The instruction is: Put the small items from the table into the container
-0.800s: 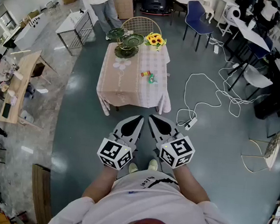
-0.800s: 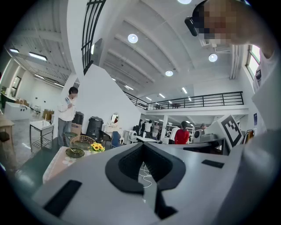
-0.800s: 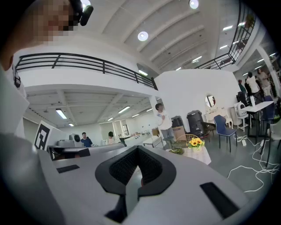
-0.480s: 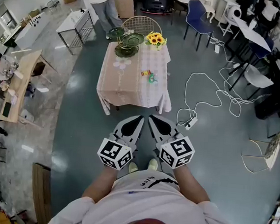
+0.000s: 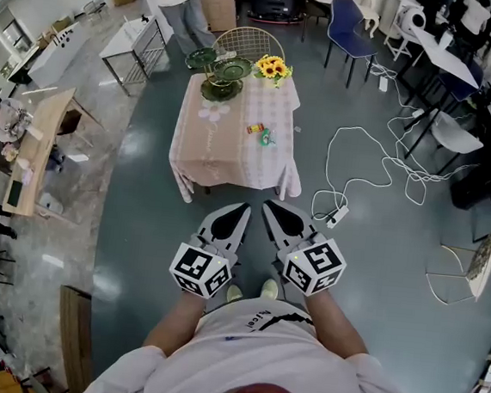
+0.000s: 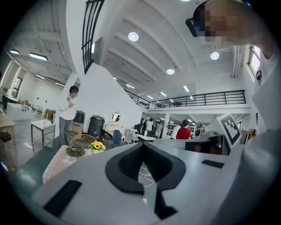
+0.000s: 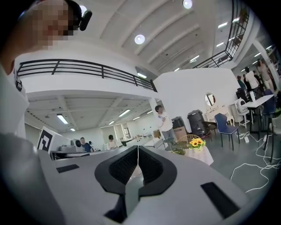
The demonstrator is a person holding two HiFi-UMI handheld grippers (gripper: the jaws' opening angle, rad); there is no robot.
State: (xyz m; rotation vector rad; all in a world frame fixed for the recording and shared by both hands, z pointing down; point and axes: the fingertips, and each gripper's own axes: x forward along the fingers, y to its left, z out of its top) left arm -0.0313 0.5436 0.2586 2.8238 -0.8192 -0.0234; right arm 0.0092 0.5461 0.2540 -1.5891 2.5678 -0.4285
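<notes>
Both grippers sit level in front of my chest, pointing at the worktop (image 5: 223,159). The left gripper (image 5: 245,207) and right gripper (image 5: 267,205) each have their fingers pressed together on nothing. The step in hand, as I judge it, is the approach. The worktop is well apart from me across bare floor, so nothing can be picked yet.

To do it well I'd walk straight to the near edge of the cloth, keeping left of the cable (image 5: 378,161) looped over the floor on the right. I'd spread the fingers only once I'm over the items.

The small items (image 5: 260,133) lie right of centre on the cloth, about midway along it. They are a red-and-yellow piece (image 5: 255,129) with a teal piece (image 5: 267,138) just beside it, and a pale speck (image 5: 297,129) nearer the right edge. At the far end stand the green dishes (image 5: 220,77), the flowers (image 5: 272,67) and a wire frame (image 5: 248,40). Which of these is the container I can't tell from here.

The red-and-yellow piece looks longish, its long axis running roughly across the worktop, left to right in the head view — too small to say which end leads. If that holds up close, I'd close the fingers across its short side. The teal piece shows no clear axis.
</notes>
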